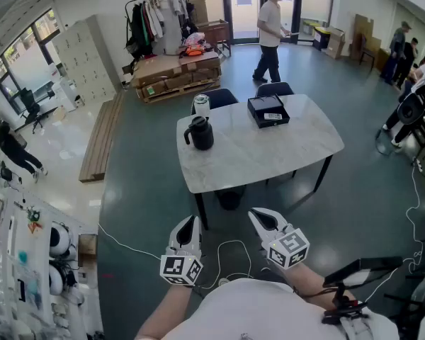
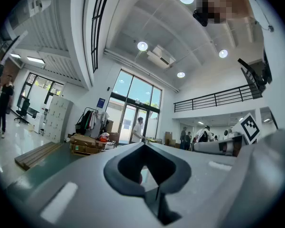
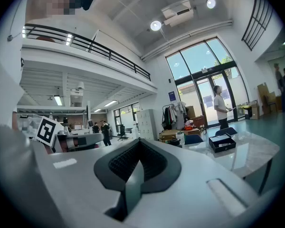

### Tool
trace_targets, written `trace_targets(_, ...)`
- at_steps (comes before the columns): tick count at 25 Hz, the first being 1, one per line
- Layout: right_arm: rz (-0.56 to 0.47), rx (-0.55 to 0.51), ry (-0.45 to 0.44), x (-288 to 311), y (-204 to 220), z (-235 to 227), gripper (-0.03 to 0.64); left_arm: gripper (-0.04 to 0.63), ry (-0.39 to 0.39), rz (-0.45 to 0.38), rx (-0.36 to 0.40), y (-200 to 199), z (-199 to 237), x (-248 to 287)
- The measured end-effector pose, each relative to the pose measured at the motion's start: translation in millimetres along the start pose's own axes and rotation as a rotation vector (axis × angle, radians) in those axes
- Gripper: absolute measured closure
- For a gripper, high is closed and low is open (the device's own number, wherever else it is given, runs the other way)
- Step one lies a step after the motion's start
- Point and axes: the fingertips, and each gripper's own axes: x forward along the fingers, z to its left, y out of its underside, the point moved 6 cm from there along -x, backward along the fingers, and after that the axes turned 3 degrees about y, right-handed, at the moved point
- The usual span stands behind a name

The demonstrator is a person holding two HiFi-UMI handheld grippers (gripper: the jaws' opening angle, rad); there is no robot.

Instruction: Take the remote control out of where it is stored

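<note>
Head view: a hall with a teal floor [image 1: 149,190], seen steeply from above. A white marble-topped surface [image 1: 269,151] stands mid-frame, well apart from both hand-held grippers. Behind it, near a clothes rack, is a pallet stacked with cardboard boxes [image 1: 176,76]. A long wooden bench [image 1: 103,137] lies along the left wall. A person in a white shirt [image 1: 269,32] stands by the glass doors. Two dark chairs [image 1: 216,98] are tucked against the far edge of the surface.

On the surface, near its far right part, sits an open black box [image 1: 253,112]. At the far left part a black pitcher [image 1: 200,133] stands upright, with a lidded tumbler [image 1: 201,105] just behind it. The remote control [image 1: 273,117] lies inside the black box, towards its near side.

At the lower edge of the head view, the left hand-held gripper [image 1: 192,219] and the right hand-held gripper [image 1: 257,214] are held above the floor, short of the surface, each pointing towards it. A thin white cable [image 1: 227,250] loops across the floor beneath them.

Left gripper view: the jaws of the left hand-held gripper [image 2: 143,144] meet at their tips, and nothing is held between them.

Right gripper view: the jaws of the right hand-held gripper [image 3: 138,140] are likewise closed tip to tip and hold nothing. The black box [image 3: 222,143] shows on the surface to the right, beyond the jaws.
</note>
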Motion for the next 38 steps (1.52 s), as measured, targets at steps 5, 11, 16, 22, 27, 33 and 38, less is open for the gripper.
trace_targets(5,0.004,0.0,0.004,-1.1,2.2,-2.3,0.592,0.595,-0.002,-0.001,-0.005,2.6,-0.6,0.5)
trace_targets(11,0.009,-0.002,0.02,-1.3,2.1,-1.8,0.592,0.595,0.01,-0.002,-0.005,1.4,0.5,-0.2)
trace_targets(16,0.011,-0.002,0.038,-3.0,11.2,22.1,0.591,0.595,0.028,-0.01,-0.006,2.4,9.8,-22.1)
trace_targets(22,0.012,0.003,0.057,-2.4,12.6,23.9,0.591,0.594,0.043,-0.019,-0.011,1.5,15.2,-20.7)
trace_targets(27,0.005,-0.016,0.088,-6.1,7.7,21.4,0.591,0.595,0.069,-0.026,-0.021,2.0,14.2,-16.5)
trace_targets(33,0.001,-0.032,0.143,-15.7,-0.5,12.5,0.591,0.595,0.1,-0.013,-0.038,3.3,11.3,-4.6)
trace_targets(38,0.003,0.004,0.179,-18.3,7.8,-7.5,0.591,0.595,0.118,-0.003,-0.036,9.3,7.1,13.0)
